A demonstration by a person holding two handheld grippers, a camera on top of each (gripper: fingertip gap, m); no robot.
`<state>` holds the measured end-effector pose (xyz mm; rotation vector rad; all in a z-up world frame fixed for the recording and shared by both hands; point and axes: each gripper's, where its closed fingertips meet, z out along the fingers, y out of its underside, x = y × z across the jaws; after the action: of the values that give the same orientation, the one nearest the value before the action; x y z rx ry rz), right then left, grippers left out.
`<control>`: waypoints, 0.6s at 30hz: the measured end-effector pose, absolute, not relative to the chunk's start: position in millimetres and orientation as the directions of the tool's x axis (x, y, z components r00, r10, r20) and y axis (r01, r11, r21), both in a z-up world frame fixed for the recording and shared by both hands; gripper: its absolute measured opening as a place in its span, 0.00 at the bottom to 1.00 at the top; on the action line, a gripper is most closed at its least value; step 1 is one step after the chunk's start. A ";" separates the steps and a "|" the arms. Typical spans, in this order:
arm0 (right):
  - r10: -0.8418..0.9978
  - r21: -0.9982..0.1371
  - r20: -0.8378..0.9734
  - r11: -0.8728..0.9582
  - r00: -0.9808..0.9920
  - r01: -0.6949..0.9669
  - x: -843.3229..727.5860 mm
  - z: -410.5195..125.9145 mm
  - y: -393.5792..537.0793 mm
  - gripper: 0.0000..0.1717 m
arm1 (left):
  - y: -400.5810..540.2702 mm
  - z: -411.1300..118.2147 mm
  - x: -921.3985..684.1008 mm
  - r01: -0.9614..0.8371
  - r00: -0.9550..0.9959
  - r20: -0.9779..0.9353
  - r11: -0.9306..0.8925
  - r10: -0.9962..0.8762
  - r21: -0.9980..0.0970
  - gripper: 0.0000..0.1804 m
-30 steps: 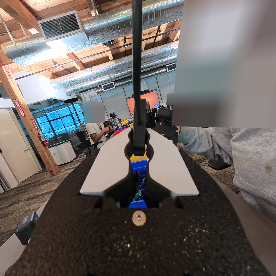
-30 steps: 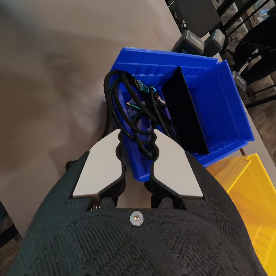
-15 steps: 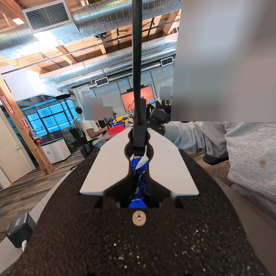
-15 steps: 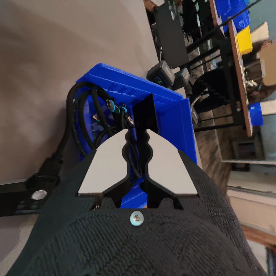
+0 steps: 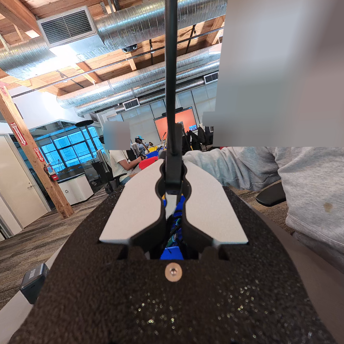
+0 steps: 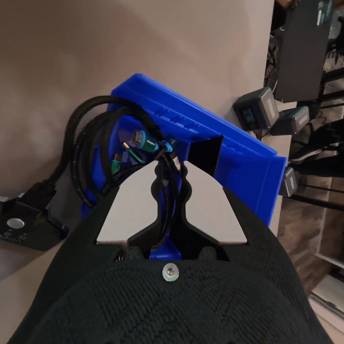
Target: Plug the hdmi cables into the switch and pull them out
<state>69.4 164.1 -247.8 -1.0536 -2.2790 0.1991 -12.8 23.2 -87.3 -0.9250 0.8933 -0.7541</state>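
My left gripper point(image 5: 173, 164) is shut on a black rectangular plug point(image 5: 173, 173); its black cable point(image 5: 170, 74) runs straight up out of view. My right gripper point(image 6: 170, 164) hangs over the left compartment of a blue bin point(image 6: 245, 167) and is shut on black braided cables point(image 6: 167, 195) that run back between the pads. The rest of the bundle point(image 6: 87, 149) loops over the bin's left wall. Teal and green connectors point(image 6: 147, 142) lie among the cables. A black divider point(image 6: 204, 154) splits the bin.
A black device point(image 6: 24, 221) with a thick cable plugged in lies left of the bin on the beige table point(image 6: 130, 46). Grey battery blocks point(image 6: 260, 109) sit at the table's right edge. A grey sleeve point(image 5: 251, 167) reaches in at the right. People sit at desks beyond. The gap from one gripper's tips to the other's is roughly 25 cm. My right tips are roughly 7 cm from the bundle point(image 6: 87, 149).
My right gripper's fingers closed on the braided cables inside the bin, and it has swung and tilted over the bin. My left gripper has kept its hold on the plug.
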 end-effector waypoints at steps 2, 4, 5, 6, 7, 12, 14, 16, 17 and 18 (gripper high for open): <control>0.757 -0.395 0.418 0.649 -0.503 0.650 68.2 -250.6 166.1 0.11 | 23.3 -87.5 -12.8 0.161 0.434 -0.308 0.409 -0.847 -0.898 0.07; 0.744 -0.365 0.374 0.667 -0.554 0.650 70.6 -260.1 162.3 0.11 | 23.3 -87.9 -12.5 0.160 0.432 -0.308 0.408 -0.847 -0.899 0.07; 0.723 -0.335 0.371 0.689 -0.583 0.643 72.3 -265.0 160.3 0.12 | 23.2 -87.9 -12.3 0.158 0.433 -0.310 0.409 -0.847 -0.899 0.08; 0.702 -0.308 0.374 0.711 -0.606 0.633 73.2 -269.0 158.2 0.12 | 23.2 -87.9 -12.4 0.154 0.434 -0.312 0.411 -0.845 -0.899 0.07; 0.682 -0.290 0.377 0.729 -0.626 0.620 73.5 -272.0 154.9 0.13 | 23.1 -88.1 -12.4 0.151 0.434 -0.313 0.411 -0.845 -0.899 0.07; 0.575 -0.216 0.485 0.808 -0.659 0.547 64.7 -281.8 148.3 0.13 | 23.7 -88.4 -14.8 0.159 0.435 -0.305 0.406 -0.847 -0.900 0.07; 0.539 -0.201 0.528 0.830 -0.656 0.520 60.5 -284.1 146.8 0.13 | 24.5 -89.3 -15.3 0.161 0.435 -0.301 0.402 -0.849 -0.901 0.07; 0.521 -0.203 0.560 0.840 -0.643 0.504 56.9 -285.1 146.1 0.14 | 25.1 -90.1 -15.6 0.159 0.436 -0.299 0.400 -0.849 -0.903 0.07; 0.523 -0.209 0.569 0.838 -0.635 0.503 55.9 -285.8 145.9 0.14 | 25.3 -90.3 -15.5 0.158 0.436 -0.299 0.399 -0.849 -0.903 0.08; 0.526 -0.216 0.575 0.836 -0.626 0.504 55.1 -286.0 145.8 0.13 | 25.3 -90.3 -15.5 0.157 0.436 -0.299 0.399 -0.849 -0.903 0.08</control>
<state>55.1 145.8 -286.0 -0.7493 -2.3646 0.0450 -15.5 25.3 -90.3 -0.9394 0.8905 -0.7560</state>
